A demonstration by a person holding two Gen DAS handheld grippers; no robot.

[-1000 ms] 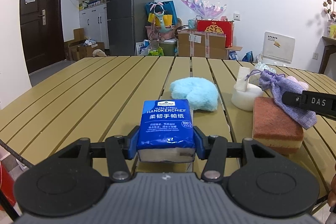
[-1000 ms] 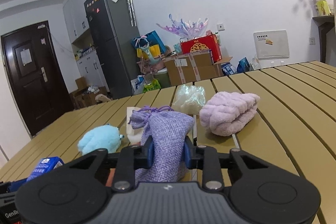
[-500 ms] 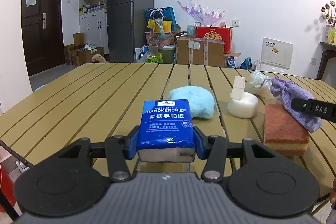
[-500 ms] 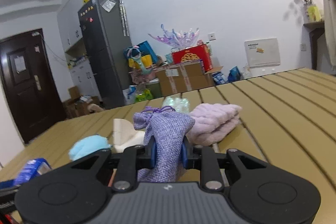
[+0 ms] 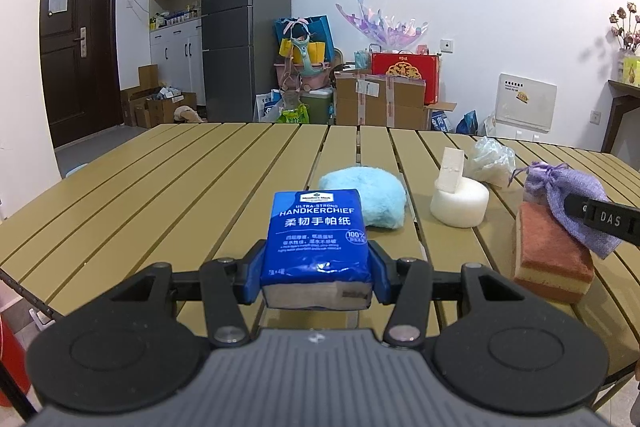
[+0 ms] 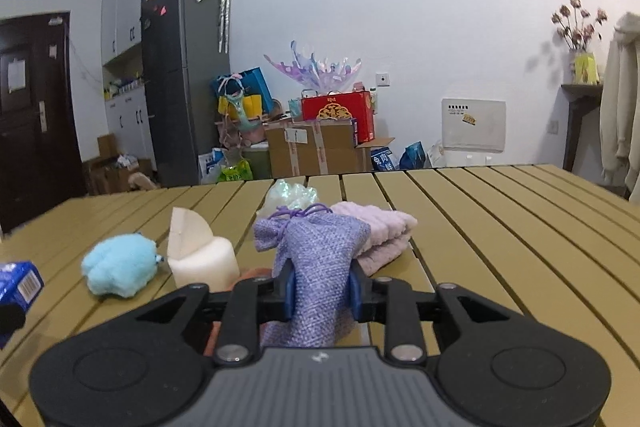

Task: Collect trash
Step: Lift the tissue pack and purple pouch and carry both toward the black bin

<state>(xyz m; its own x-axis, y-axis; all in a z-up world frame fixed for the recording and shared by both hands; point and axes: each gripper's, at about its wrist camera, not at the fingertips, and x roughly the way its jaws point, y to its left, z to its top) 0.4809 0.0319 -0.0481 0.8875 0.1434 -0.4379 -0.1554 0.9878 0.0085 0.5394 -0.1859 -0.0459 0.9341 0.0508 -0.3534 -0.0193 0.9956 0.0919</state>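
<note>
Slatted table (image 5: 160, 195), left gripper (image 5: 316, 269) clamping tissue pack (image 5: 316, 239), right gripper (image 6: 322, 293) loosening around drawstring pouch (image 6: 320, 259)

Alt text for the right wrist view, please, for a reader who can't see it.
The right gripper has a purple drawstring pouch between its jaws, which are opening, above a slatted wooden table. Beyond lie a folded lilac towel, a white foam block and a fluffy blue toy.

The blue tissue pack (image 5: 318, 223) reads "ULTRA-STRONG HANDKERCHIEF"; the right claw (image 5: 610, 219) reads "DAS".
</note>
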